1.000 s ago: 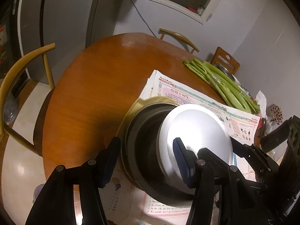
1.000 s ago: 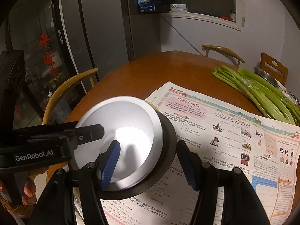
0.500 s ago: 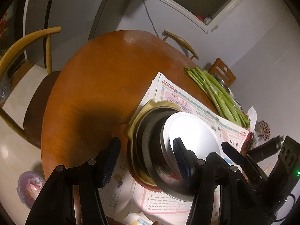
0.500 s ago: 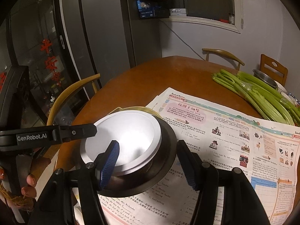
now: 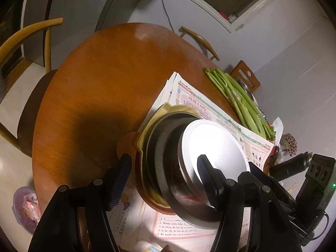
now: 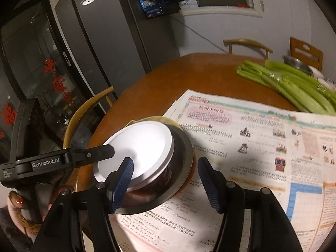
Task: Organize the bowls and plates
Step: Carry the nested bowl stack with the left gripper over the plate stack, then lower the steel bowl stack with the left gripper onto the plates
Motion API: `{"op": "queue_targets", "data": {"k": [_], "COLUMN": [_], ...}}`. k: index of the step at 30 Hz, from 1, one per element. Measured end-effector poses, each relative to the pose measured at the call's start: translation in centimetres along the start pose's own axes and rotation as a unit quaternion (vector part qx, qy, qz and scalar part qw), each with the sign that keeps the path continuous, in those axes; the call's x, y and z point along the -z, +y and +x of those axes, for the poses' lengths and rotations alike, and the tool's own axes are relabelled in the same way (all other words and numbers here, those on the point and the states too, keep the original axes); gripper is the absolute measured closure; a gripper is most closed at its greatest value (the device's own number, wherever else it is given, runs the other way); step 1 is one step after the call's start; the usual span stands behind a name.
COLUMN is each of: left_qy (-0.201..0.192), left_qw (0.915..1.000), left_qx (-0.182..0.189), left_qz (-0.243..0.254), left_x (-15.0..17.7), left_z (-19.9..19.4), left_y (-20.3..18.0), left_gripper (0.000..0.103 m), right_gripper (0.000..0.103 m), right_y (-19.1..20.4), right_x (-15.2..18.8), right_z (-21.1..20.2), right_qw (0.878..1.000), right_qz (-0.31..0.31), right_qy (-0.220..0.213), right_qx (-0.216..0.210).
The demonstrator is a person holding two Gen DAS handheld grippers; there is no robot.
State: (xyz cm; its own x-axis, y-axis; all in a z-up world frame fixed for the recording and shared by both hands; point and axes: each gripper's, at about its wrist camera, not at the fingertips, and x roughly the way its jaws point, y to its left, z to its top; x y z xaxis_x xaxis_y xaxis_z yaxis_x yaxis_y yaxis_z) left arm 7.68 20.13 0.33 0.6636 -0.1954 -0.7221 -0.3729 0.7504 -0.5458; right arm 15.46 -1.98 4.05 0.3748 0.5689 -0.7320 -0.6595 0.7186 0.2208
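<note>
Round table (image 5: 94, 79), stacked bowls (image 6: 147, 157)

Looks like a home dining area. Round wooden table (image 6: 189, 71) with chairs (image 6: 247, 43), a fridge (image 6: 117, 33), celery (image 6: 294, 84) and newspaper (image 6: 252, 138) on top.

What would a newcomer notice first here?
The bright white bowl nested atop a stack of dishes at the near edge of the round table, on newspaper. The left claw is opening around that stack. Green celery lies at the far right.
</note>
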Motion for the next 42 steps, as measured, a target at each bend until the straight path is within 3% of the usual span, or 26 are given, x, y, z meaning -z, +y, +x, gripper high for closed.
{"op": "queue_targets", "data": {"k": [8,11,24,42], "left_qy": [0.008,0.007,0.024,0.053], "left_qw": [0.9999,0.9997,0.9996,0.9982], "left_qx": [-0.009,-0.024,-0.007,-0.009], "left_qz": [-0.009,-0.007,-0.011,0.028], "left_x": [-0.3,-0.2,-0.5,0.2], "left_z": [1.1,1.2,2.7,6.5], "left_y": [0.5,0.7,0.8,-4.3], "left_gripper": [0.033,0.028,0.026,0.025], "right_gripper": [0.037,0.036,0.035,0.035], "right_y": [0.6,1.0,1.2,-2.0], "right_x": [0.1,0.0,0.0,1.0], "right_z": [1.1,1.5,2.4,1.6], "right_qw": [1.000,1.000,0.999,0.999], "right_qz": [-0.002,-0.008,-0.013,-0.001], "right_qy": [0.016,0.021,0.031,0.031], "right_qx": [-0.012,-0.013,-0.011,0.009]}}
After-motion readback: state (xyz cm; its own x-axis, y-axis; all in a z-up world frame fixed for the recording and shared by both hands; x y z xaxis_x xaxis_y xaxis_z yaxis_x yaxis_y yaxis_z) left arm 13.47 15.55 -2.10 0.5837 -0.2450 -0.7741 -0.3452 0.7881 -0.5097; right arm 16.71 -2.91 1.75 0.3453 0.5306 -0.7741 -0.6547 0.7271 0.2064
